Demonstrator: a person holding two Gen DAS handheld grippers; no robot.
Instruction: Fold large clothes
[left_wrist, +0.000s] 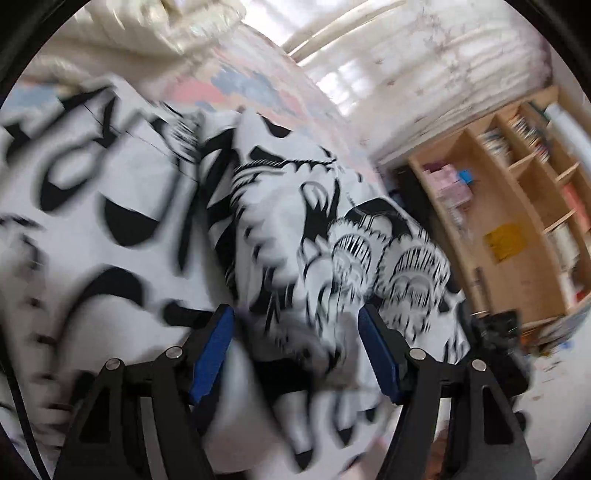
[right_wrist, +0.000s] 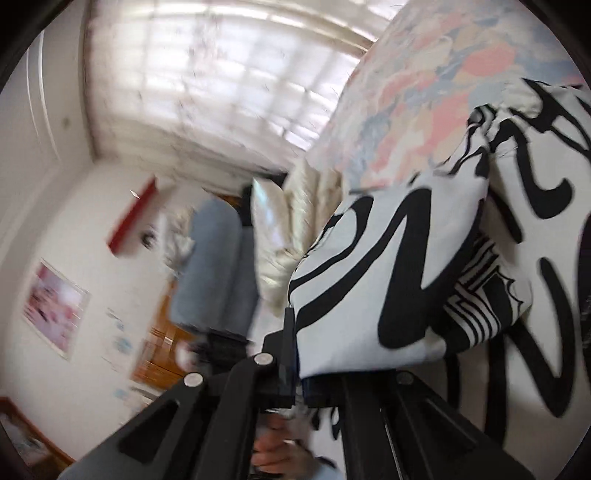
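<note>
A large white garment with bold black print (left_wrist: 280, 221) lies bunched on a bed. In the left wrist view my left gripper (left_wrist: 295, 332) is open, its blue-padded fingers (left_wrist: 212, 350) wide apart on either side of a loose fold of the cloth. In the right wrist view the same garment (right_wrist: 388, 266) hangs folded over my right gripper (right_wrist: 299, 354), which is shut on its edge; the cloth hides one finger. The frames are blurred by motion.
The bed has a pastel floral sheet (right_wrist: 424, 92) and a cream quilt (left_wrist: 147, 22). A wooden bookshelf (left_wrist: 517, 206) stands to the right of the bed. A window with a sheer curtain (right_wrist: 221, 81) is behind. Blue jeans (right_wrist: 218, 266) hang by the wall.
</note>
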